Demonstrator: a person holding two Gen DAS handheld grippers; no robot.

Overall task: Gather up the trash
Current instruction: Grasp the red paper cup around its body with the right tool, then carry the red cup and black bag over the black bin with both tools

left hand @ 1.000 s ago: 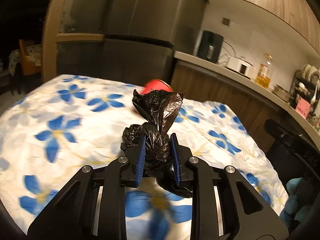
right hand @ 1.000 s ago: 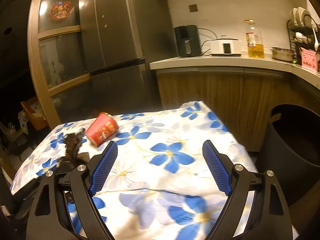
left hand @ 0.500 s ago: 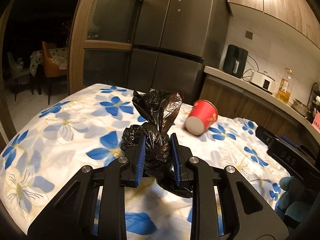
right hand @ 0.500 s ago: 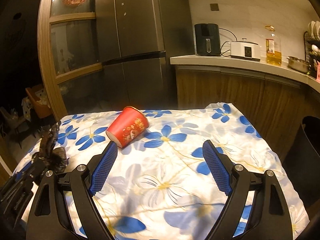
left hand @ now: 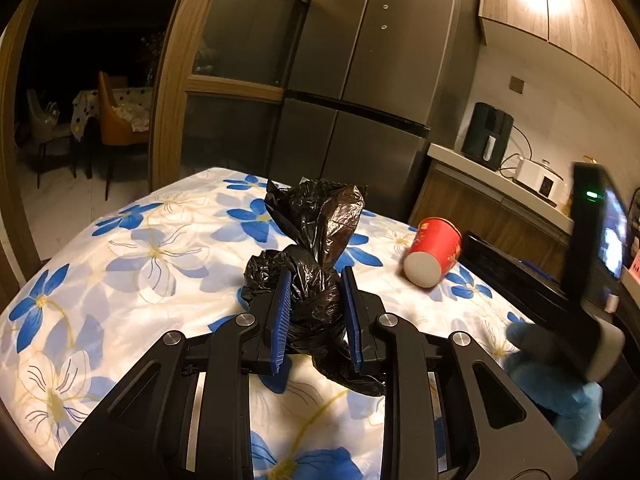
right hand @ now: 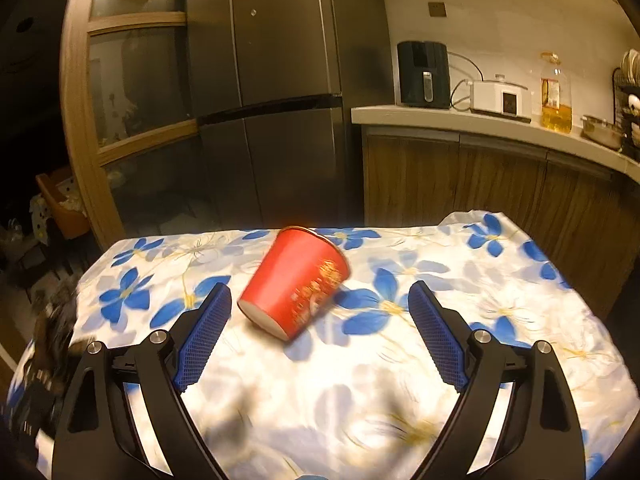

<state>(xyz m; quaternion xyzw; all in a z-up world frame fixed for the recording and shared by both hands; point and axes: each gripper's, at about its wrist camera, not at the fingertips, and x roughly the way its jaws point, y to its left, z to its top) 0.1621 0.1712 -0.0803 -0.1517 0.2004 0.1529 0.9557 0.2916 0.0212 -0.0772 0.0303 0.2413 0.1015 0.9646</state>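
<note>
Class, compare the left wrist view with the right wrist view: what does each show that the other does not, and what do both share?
Left wrist only: the left gripper shut on a crumpled black bag, and a blue-gloved hand.
Right wrist only: the right gripper, jaws opening with nothing between them, and an oil bottle.
Both: the red cup on its side on the flowered tablecloth, and the fridge.

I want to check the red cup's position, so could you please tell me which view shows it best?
The right wrist view: the red cup lies on its side, central and large. The left wrist view shows it smaller, off right.
</note>
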